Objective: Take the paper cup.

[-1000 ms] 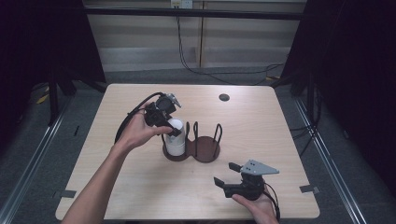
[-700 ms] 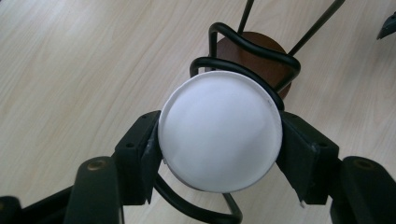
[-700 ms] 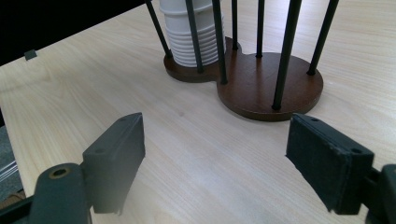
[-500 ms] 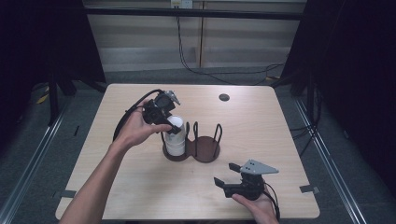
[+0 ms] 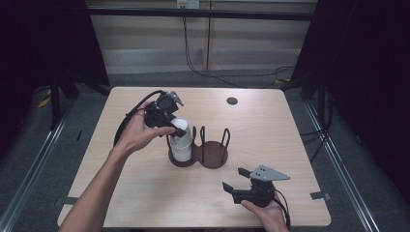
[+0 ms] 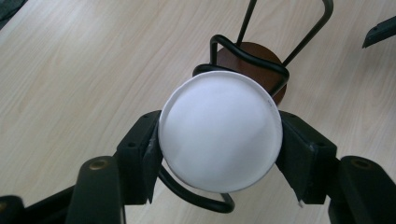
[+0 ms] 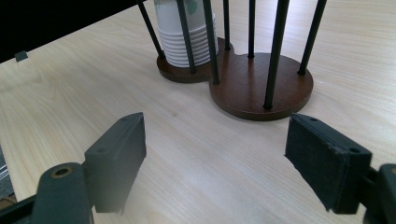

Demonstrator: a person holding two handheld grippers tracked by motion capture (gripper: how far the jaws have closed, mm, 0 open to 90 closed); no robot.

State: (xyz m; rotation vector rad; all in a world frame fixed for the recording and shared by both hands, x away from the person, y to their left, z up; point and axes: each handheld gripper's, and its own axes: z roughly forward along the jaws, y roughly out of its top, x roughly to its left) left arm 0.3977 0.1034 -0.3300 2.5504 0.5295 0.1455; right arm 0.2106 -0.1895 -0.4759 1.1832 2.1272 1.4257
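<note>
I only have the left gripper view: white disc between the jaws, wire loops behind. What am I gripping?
Observer: The top cup of a stack of white paper cups, upside down, in a holder's left bay.
Operator: Other bay?
Observer: Empty, bare brown base between the wire posts.
Operator: Where's the right gripper?
Observer: Near the table's front edge, jaws wide open, nothing held, pointed toward the holder.

This is looking like a lab or recording studio: a bare light-wood table (image 5: 145, 193) is standing on grey carpet, black curtains (image 5: 367, 72) are hanging at both sides, cables (image 5: 193, 58) are trailing down the plain back wall, and metal rails (image 5: 29, 169) are running along the floor
</note>
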